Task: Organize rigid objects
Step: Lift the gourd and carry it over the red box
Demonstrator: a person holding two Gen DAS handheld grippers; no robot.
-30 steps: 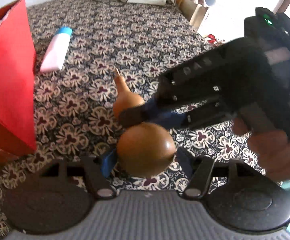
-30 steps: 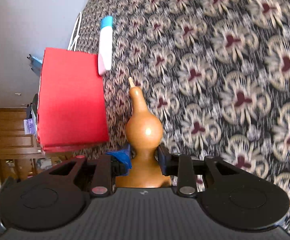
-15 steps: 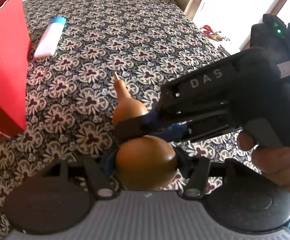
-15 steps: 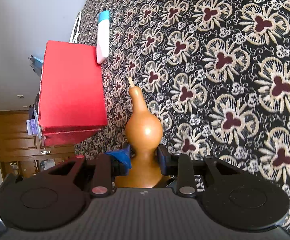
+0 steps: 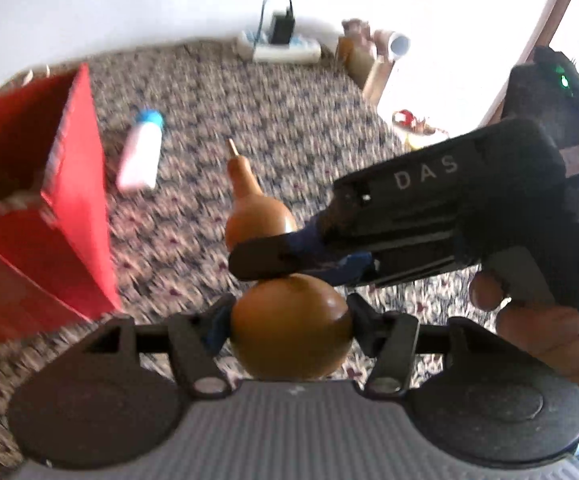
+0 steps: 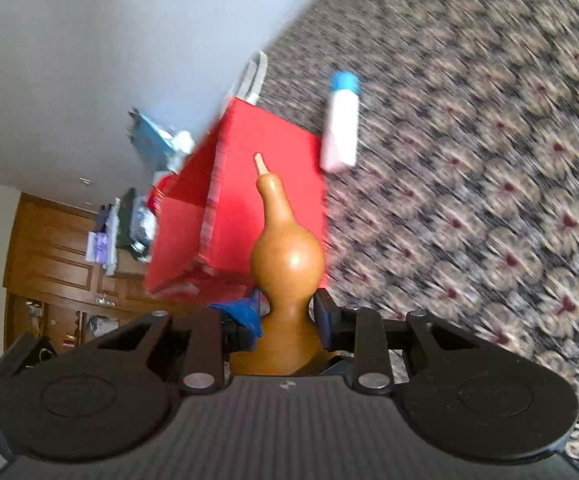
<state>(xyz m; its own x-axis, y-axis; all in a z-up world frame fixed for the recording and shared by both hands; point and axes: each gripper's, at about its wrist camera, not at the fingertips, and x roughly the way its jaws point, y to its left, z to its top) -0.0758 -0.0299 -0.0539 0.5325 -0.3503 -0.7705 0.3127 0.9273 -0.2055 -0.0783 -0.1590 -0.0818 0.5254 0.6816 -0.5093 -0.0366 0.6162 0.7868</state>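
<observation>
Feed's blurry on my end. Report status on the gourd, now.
Left gripper shut on gourd's big bulb. Right gripper shut on its waist. Gourd off the cloth, stem toward red bag. White bottle beside bag, nothing between.

Brown gourd (image 5: 289, 328), glossy, held in my jaws at bulb and waist. Stem tip aimed at red bag (image 5: 77, 208). White tube (image 5: 139, 156), blue cap, lies flat beside it.

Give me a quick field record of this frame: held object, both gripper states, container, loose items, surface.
held object: brown gourd, stem pointing away from both cameras
left gripper: shut on the gourd's large bulb
right gripper: shut on the gourd's narrow waist
container: red paper bag, open, standing left of the gourd
loose items: white tube with blue cap, lying flat beside the bag
surface: floral patterned cloth
image quality: background motion-blurred
</observation>
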